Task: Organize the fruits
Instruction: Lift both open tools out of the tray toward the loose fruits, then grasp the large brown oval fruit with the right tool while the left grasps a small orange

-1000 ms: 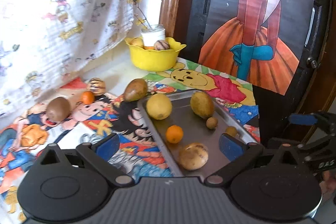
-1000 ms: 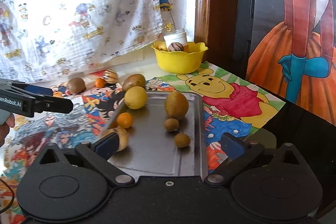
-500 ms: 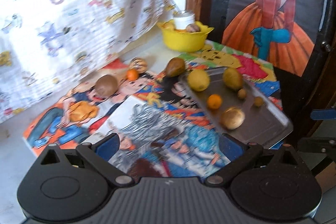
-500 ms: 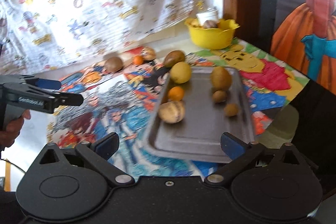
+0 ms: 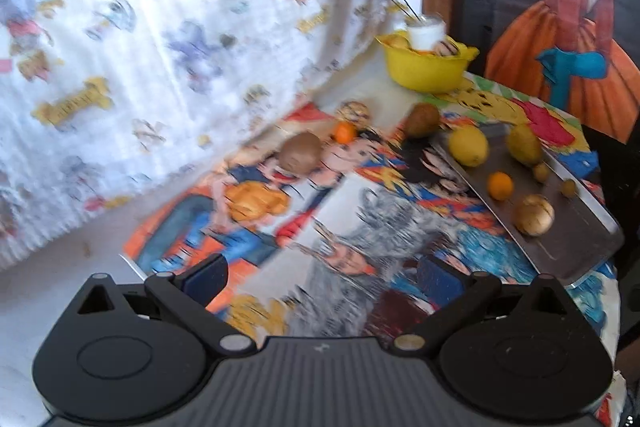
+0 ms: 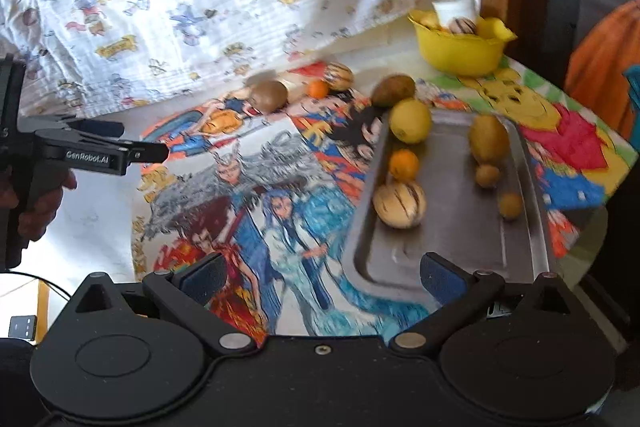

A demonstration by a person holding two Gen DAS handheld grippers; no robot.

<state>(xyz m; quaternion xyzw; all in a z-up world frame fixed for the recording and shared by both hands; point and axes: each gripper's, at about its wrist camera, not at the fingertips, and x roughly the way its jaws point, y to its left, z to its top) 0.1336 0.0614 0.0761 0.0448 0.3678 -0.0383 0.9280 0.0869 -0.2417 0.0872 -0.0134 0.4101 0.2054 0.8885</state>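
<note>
Both hand-held grippers have been drawn back from the tray (image 6: 448,247) within the last second, and far more of the tabletop (image 5: 60,291) is now taken in. Six fruits are seen on the tray: a lemon (image 6: 411,120), an orange (image 6: 404,163), a striped melon (image 6: 400,203), a pear (image 6: 489,139) and two small brown fruits (image 6: 487,175). Nothing new has been carried off, so the sorting is judged to be between picks.

The left hand-held gripper (image 5: 320,273) is held spread and empty above the tabletop's left part. The right hand-held gripper (image 6: 320,273) is likewise spread and empty, near the tray's front edge.

Four fruits are left on the printed cloth (image 5: 360,247) toward the back edge: a kiwi (image 5: 301,151), a small orange (image 5: 345,131), a striped fruit (image 5: 353,111) and a brown pear (image 5: 422,115), the last just beside the tray's far corner. These are probably to be fetched next.

A yellow bowl (image 5: 428,69) is set at the back right corner; its contents are half hidden by a white jar (image 5: 426,31). The left view is smeared by motion, and the tray's right side is cut off there.
</note>
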